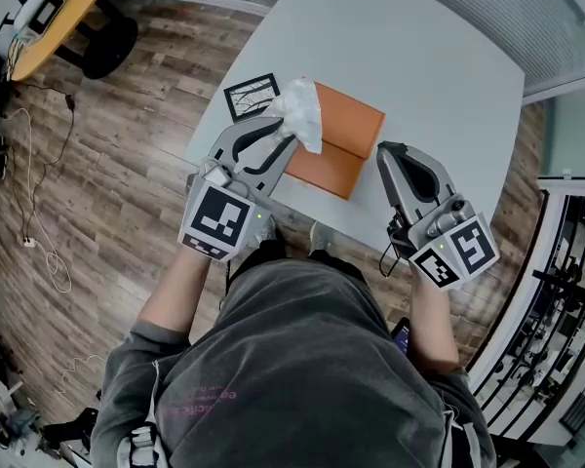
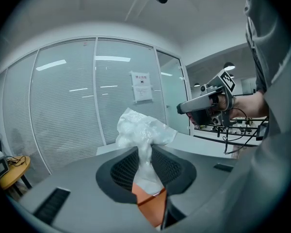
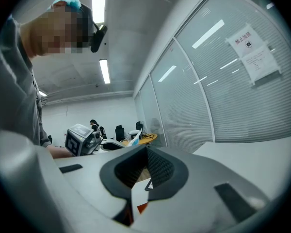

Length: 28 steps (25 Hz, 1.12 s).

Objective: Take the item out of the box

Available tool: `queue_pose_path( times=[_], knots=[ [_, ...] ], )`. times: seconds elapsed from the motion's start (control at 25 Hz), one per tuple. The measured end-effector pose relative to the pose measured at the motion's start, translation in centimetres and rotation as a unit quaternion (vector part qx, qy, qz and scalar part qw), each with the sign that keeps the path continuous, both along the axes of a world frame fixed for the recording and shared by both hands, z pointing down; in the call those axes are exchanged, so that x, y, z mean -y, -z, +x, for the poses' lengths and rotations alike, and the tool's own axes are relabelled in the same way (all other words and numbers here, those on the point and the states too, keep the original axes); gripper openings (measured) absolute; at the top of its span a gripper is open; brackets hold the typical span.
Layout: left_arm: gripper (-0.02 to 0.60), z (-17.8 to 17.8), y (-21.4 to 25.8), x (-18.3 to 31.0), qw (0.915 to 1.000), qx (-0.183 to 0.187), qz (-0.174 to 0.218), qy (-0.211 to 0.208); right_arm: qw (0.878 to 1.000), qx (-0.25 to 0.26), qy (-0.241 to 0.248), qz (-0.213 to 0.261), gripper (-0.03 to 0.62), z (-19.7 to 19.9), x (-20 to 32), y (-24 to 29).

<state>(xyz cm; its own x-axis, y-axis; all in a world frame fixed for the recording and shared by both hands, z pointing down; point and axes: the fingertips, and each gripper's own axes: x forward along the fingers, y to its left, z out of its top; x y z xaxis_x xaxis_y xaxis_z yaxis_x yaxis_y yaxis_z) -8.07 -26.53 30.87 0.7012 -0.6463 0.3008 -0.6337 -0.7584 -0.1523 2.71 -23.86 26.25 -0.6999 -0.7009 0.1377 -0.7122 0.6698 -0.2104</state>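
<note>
An orange box [image 1: 339, 136] lies flat on the pale grey table [image 1: 439, 76], and a sliver of it shows below the jaws [image 2: 154, 208]. My left gripper [image 1: 289, 142] hovers over the box's left end, shut on a crumpled white plastic-wrapped item [image 1: 300, 112]. In the left gripper view the item [image 2: 143, 129] bulges out above the pads, which pinch its lower part at the left gripper [image 2: 145, 155]. My right gripper [image 1: 386, 152] is held just right of the box, jaws together with nothing between them [image 3: 145, 155].
A black-framed card [image 1: 251, 96] lies on the table behind the box's left corner. The table's near edge runs just past both grippers, with wood floor [image 1: 107, 193] and loose cables beyond. A round yellow table [image 1: 58, 13] stands far left. Glass walls surround the room.
</note>
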Motion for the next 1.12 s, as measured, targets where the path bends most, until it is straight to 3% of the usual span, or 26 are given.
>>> queue_pose_path(
  times=[1.12],
  knots=[
    [0.101,0.16,0.36,-0.71,0.9999,-0.011,-0.006,-0.002,0.999,-0.012,0.029,-0.007,0.002,-1.05,-0.19,0.10]
  ],
)
